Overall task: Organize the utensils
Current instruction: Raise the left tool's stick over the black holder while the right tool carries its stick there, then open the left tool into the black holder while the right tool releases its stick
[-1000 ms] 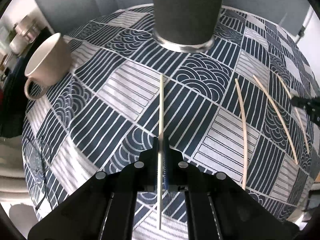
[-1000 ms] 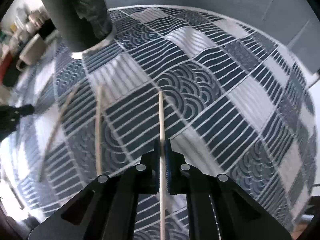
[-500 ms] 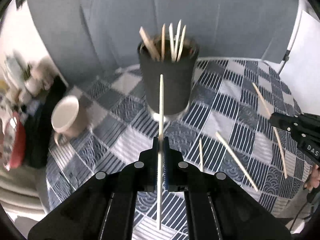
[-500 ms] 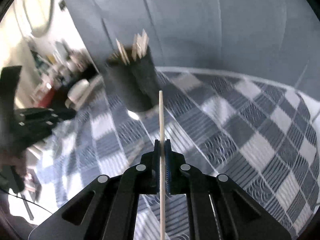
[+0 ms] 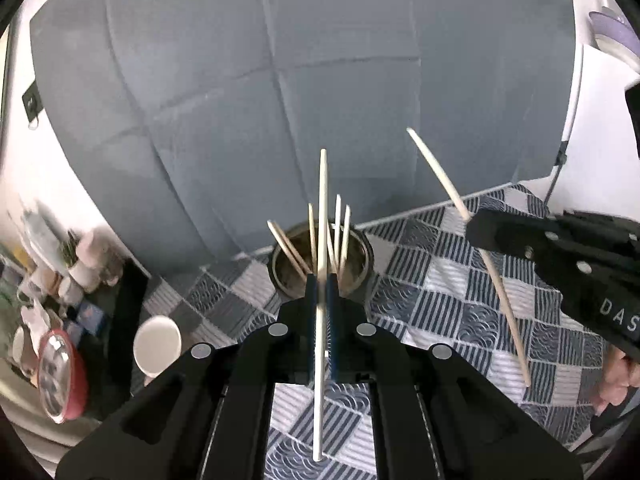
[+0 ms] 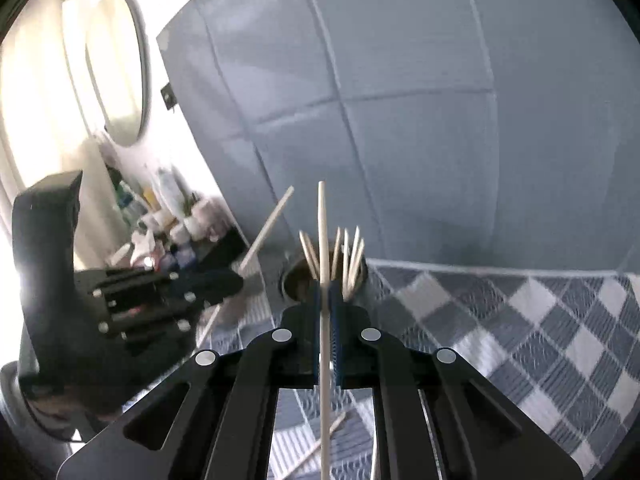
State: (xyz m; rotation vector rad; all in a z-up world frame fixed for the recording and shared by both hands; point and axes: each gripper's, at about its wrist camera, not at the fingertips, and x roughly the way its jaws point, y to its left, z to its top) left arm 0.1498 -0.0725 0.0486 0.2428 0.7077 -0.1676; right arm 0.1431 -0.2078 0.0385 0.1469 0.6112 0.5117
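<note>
My left gripper (image 5: 321, 280) is shut on a pale wooden chopstick (image 5: 322, 208) and holds it upright, high above the table, just in front of the dark cylindrical holder (image 5: 362, 256), which has several chopsticks in it. My right gripper (image 6: 329, 292) is shut on another chopstick (image 6: 322, 224), also upright, near the holder (image 6: 292, 280). The right gripper shows in the left wrist view (image 5: 480, 228) with its chopstick (image 5: 436, 172); the left gripper shows in the right wrist view (image 6: 236, 280) with its chopstick (image 6: 268, 224).
A patterned navy and white tablecloth (image 5: 440, 300) covers the table. A cream mug (image 5: 157, 345) stands to the left of the holder. A loose chopstick (image 6: 320, 446) lies on the cloth. A cluttered shelf (image 5: 48, 280) is at the far left. A grey backdrop (image 5: 300, 80) hangs behind.
Both grippers have lifted their chopsticks off the cloth, tilted them upright and risen to above the holder's rim. The two grippers have come closer together near the holder.
</note>
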